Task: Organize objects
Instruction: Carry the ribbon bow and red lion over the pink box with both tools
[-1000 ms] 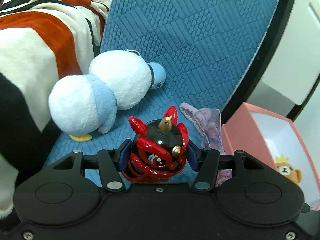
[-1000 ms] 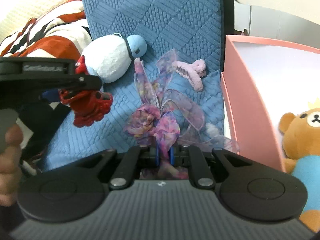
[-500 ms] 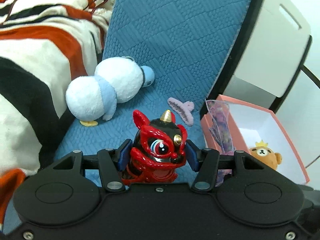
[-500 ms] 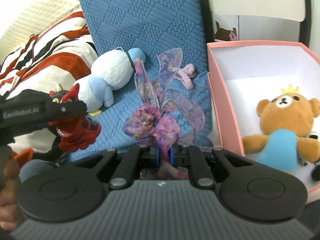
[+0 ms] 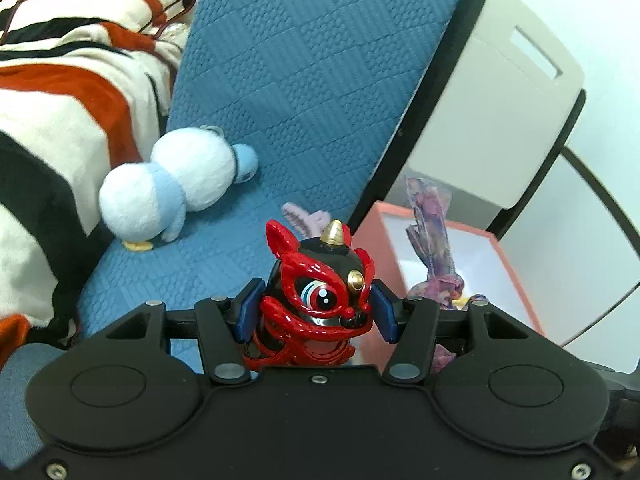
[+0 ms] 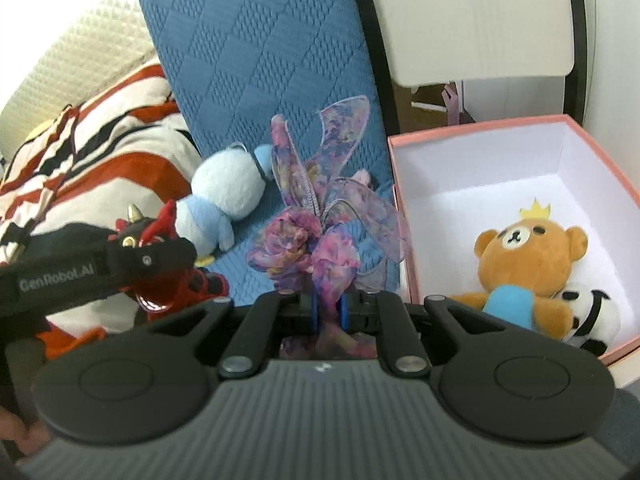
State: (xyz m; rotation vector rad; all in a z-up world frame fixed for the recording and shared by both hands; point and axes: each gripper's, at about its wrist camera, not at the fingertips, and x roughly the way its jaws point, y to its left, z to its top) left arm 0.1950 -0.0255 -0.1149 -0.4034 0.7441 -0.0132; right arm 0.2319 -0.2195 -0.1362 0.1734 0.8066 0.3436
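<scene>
My left gripper (image 5: 314,314) is shut on a red and black lion figurine (image 5: 318,296), held up above the blue cushion (image 5: 304,80); it also shows at the left of the right wrist view (image 6: 160,240). My right gripper (image 6: 328,306) is shut on a purple floral ribbon bow (image 6: 320,220), lifted beside the pink box (image 6: 400,216). The bow also shows in the left wrist view (image 5: 432,240), over the box's rim (image 5: 372,224). A brown teddy bear (image 6: 528,256) and a panda plush (image 6: 592,316) lie in the box.
A white and light-blue penguin plush (image 5: 176,192) and a pink hair claw (image 5: 300,220) lie on the cushion. A striped red, black and white blanket (image 5: 60,100) is at the left. A white cabinet (image 5: 492,92) stands behind the box.
Both grippers have risen and pulled back with their loads. The lion figurine has turned upright. The bow has moved right towards the box, and more of the box's inside shows.
</scene>
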